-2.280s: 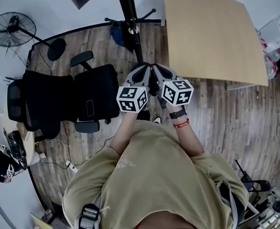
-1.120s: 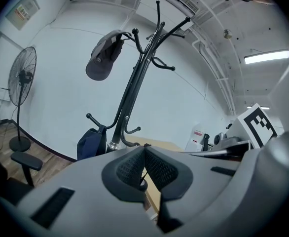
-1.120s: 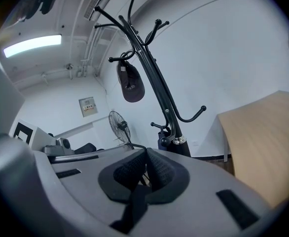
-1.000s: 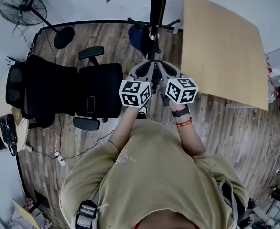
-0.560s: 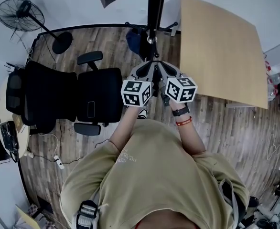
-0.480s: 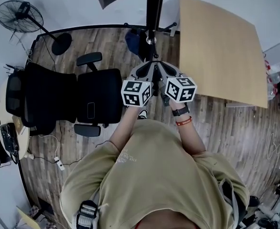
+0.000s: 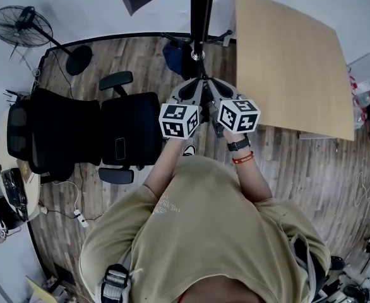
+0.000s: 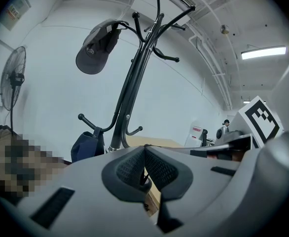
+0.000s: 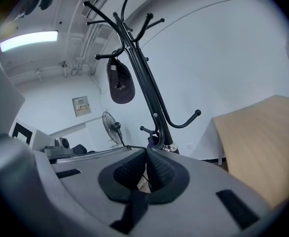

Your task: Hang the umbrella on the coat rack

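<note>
The black coat rack (image 7: 201, 17) stands straight ahead of both grippers, its pole (image 8: 129, 93) and curved hooks (image 9: 184, 122) rising above the jaws. My left gripper (image 8: 144, 149) and right gripper (image 9: 147, 152) are held side by side, tips nearly touching (image 7: 202, 86). Each is shut on a thin black umbrella strap (image 8: 144, 174), and a taut cord (image 9: 116, 149) runs between them. A dark shape between the grippers may be the umbrella (image 7: 208, 110); most of it is hidden beneath them.
A dark cap (image 8: 97, 46) hangs on an upper hook. A blue bag (image 7: 172, 54) hangs low on the rack. There is a wooden table (image 7: 286, 62) at right, a black office chair (image 7: 119, 134) at left, and a floor fan (image 7: 21, 21) at far left.
Since the earliest frame the person has come closer to the rack, whose pole now fills more of the top. Both grippers stay together and shut. Almost nothing shifted in the last half second.
</note>
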`<state>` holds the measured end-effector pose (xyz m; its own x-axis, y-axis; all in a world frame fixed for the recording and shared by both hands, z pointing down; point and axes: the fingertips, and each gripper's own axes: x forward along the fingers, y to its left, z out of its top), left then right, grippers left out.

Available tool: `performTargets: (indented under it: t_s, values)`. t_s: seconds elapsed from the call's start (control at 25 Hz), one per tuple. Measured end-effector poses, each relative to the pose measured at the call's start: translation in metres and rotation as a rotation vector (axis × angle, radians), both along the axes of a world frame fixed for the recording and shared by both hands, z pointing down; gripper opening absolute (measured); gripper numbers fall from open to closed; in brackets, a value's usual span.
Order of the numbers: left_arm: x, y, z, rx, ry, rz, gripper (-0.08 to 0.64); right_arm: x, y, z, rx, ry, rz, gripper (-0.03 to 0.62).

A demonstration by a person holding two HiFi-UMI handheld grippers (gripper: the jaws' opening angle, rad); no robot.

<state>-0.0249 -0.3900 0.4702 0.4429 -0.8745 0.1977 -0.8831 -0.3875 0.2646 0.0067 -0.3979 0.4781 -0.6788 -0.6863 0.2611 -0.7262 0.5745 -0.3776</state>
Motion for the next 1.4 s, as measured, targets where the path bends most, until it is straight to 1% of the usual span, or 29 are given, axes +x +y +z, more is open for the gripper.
performTargets:
  t_s: [0.48, 0.76, 1.2, 1.4]
  values:
    - [-0.009, -0.027, 0.007, -0.019, 0.018, 0.002, 0.023, -0.006, -0.021, 0.002, -0.012, -0.016, -0.021, 0.02]
    - [-0.011, -0.037, 0.011, -0.024, 0.016, -0.001, 0.023, -0.001, -0.033, 0.007, -0.01, 0.003, -0.015, 0.019]
    - [-0.011, -0.041, 0.031, -0.067, 0.007, -0.003, 0.023, -0.001, -0.038, 0.03, -0.059, 0.016, -0.019, 0.018]
    - [-0.006, -0.037, 0.042, -0.086, -0.009, 0.013, 0.023, -0.009, -0.032, 0.04, -0.079, 0.016, -0.046, 0.02]
